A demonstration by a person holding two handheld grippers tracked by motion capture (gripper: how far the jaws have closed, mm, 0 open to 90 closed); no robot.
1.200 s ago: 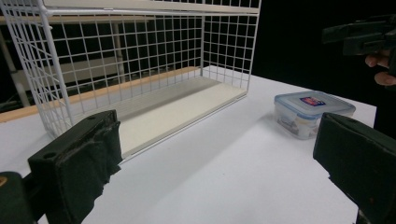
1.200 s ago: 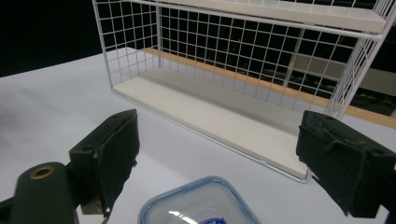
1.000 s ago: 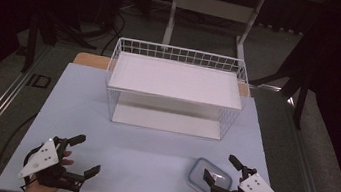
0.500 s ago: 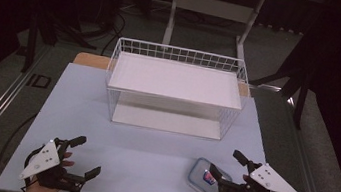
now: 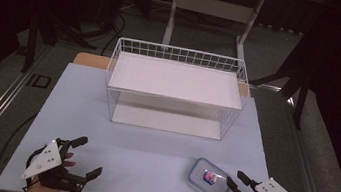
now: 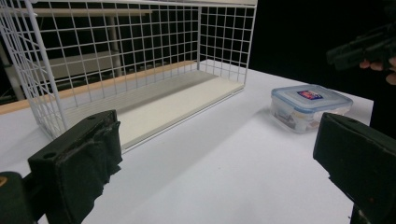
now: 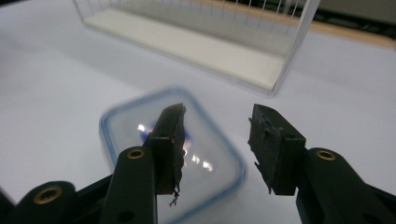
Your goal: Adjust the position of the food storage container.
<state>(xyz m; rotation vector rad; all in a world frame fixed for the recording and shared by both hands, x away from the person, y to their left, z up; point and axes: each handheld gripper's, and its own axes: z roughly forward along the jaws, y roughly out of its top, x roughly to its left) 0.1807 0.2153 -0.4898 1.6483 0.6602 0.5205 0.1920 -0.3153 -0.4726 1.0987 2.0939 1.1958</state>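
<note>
Two grippers, one wire basket and one lidded container are being seen on the pale table (image 5: 149,158). At the near left, the left gripper (image 5: 83,157) is being held low over the table, its fingers (image 6: 79,158) spread wide with nothing between them. At the table's middle rear, the white wire basket (image 5: 175,89) is being left standing alone. Right of centre at the near edge, the clear blue-rimmed container (image 5: 208,178) is lying flat. Just beside it, the right gripper (image 5: 236,178) is being held with its fingers (image 7: 170,135) parted, one finger over the lid.
</note>
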